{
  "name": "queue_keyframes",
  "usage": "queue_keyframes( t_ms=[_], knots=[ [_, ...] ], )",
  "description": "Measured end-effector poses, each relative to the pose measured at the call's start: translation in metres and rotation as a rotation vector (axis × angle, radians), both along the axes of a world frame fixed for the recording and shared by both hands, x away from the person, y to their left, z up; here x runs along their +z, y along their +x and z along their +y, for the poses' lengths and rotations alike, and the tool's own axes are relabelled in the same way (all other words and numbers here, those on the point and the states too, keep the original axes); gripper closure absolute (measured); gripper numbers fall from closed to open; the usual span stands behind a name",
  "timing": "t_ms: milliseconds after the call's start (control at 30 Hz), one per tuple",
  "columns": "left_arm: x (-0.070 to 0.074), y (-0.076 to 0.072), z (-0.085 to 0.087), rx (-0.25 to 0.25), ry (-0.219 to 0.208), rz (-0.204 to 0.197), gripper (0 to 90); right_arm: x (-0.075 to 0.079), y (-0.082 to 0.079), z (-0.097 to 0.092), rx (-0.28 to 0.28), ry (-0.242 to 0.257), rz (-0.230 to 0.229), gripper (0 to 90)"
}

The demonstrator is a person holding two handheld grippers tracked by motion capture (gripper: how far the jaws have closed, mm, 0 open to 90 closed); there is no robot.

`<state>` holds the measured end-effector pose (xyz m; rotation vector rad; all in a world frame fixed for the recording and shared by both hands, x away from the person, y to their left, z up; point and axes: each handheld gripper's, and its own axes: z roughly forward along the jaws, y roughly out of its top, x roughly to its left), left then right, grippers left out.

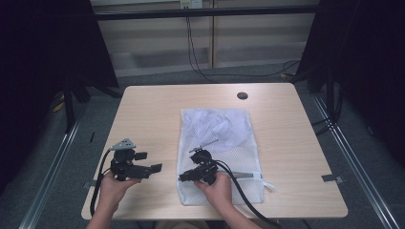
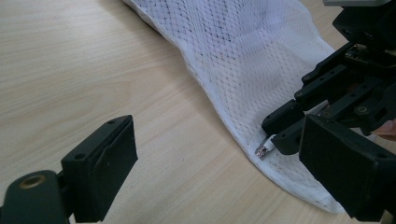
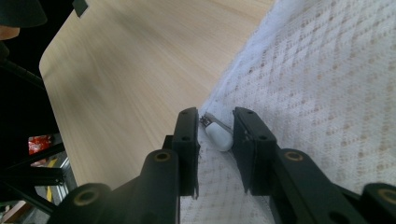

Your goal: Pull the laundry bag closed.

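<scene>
I see one light wood table (image 1: 143, 114) on grey carpet, dark curtains either side, one round cable hole (image 1: 242, 95) beyond the bag. One white mesh laundry bag (image 1: 217, 143) lies flat at table centre. One zipper pull (image 3: 218, 135) sits at the bag's near-left corner, between my right gripper (image 3: 215, 140) jaws, narrowed but not yet pressing. My left gripper (image 1: 155, 168), left of the bag, stands released.
</scene>
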<state>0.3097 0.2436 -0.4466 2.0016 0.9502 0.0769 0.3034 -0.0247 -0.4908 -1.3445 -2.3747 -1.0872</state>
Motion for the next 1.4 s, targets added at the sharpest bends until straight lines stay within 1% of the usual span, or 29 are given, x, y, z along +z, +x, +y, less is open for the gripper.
queue_keyframes(
  t_ms=[67, 133, 200, 233, 300, 367, 433, 500, 533, 567, 667, 700, 867, 1033, 1200, 1233, 1267, 1300, 1400],
  knots=[
    [0.0, 0.0, 0.0, 0.002, 0.002, 0.001, 11.6, 0.0, 0.0, 0.0, 0.005, -0.002, -0.008, 73.0],
    [0.0, 0.0, -0.001, 0.0, 0.006, 0.002, 11.7, 0.001, 0.0, 0.0, 0.003, 0.001, -0.002, 73.2],
    [0.0, 0.0, -0.001, 0.004, 0.005, 0.0, 11.9, 0.001, 0.0, -0.001, 0.007, -0.002, -0.006, 73.8],
    [0.0, 0.0, -0.001, 0.004, 0.004, 0.0, 11.9, 0.002, -0.001, -0.001, -0.001, 0.006, -0.002, 73.8],
    [0.0, 0.0, -0.001, -0.001, 0.003, 0.003, 12.1, 0.004, -0.001, -0.002, -0.001, 0.007, 0.004, 73.8],
    [-0.001, 0.0, -0.001, -0.001, 0.005, 0.004, 12.1, 0.004, -0.001, -0.001, 0.003, 0.016, 0.005, 73.8],
    [0.0, -0.001, -0.001, 0.0, 0.003, 0.004, 12.3, 0.004, -0.001, -0.001, 0.008, 0.008, 0.001, 73.8],
    [0.0, -0.001, -0.001, 0.0, 0.006, 0.001, 12.3, 0.005, -0.002, 0.0, 0.0, 0.014, 0.005, 74.2],
    [0.0, 0.0, -0.001, 0.0, 0.006, 0.002, 12.4, 0.005, -0.002, 0.0, 0.004, 0.018, -0.003, 74.9],
    [0.0, 0.0, -0.002, 0.0, 0.005, 0.004, 12.5, 0.006, -0.002, 0.0, 0.001, 0.023, -0.002, 75.0],
    [0.0, 0.0, -0.002, 0.0, 0.007, 0.003, 12.7, 0.007, -0.002, 0.0, 0.003, 0.021, -0.003, 75.5],
    [0.0, 0.0, -0.002, 0.0, 0.007, 0.003, 12.7, 0.006, -0.001, 0.001, 0.002, 0.02, -0.009, 75.5],
    [-0.001, 0.0, -0.001, 0.0, 0.003, 0.007, 12.8, 0.005, -0.001, 0.004, 0.0, 0.022, 0.003, 75.7],
    [-0.001, 0.0, -0.001, -0.001, 0.005, 0.007, 13.0, 0.003, -0.002, 0.007, 0.01, 0.019, 0.004, 79.3],
    [-0.001, 0.0, 0.0, 0.001, 0.003, 0.011, 13.5, 0.0, 0.0, 0.008, -0.001, -0.002, 0.006, 79.3],
    [-0.001, 0.0, 0.0, -0.003, 0.002, 0.015, 13.8, -0.001, 0.0, 0.008, -0.002, -0.005, 0.013, 79.2],
    [-0.001, 0.0, 0.0, -0.01, -0.002, 0.019, 14.1, -0.002, 0.001, 0.008, -0.003, 0.004, 0.017, 79.3],
    [-0.001, 0.0, -0.001, -0.007, 0.002, 0.019, 14.1, -0.003, 0.001, 0.008, 0.002, -0.002, 0.011, 79.4],
    [-0.002, 0.0, -0.001, -0.014, 0.008, 0.02, 14.1, -0.003, 0.001, 0.01, -0.001, -0.004, 0.023, 80.2]
  ],
)
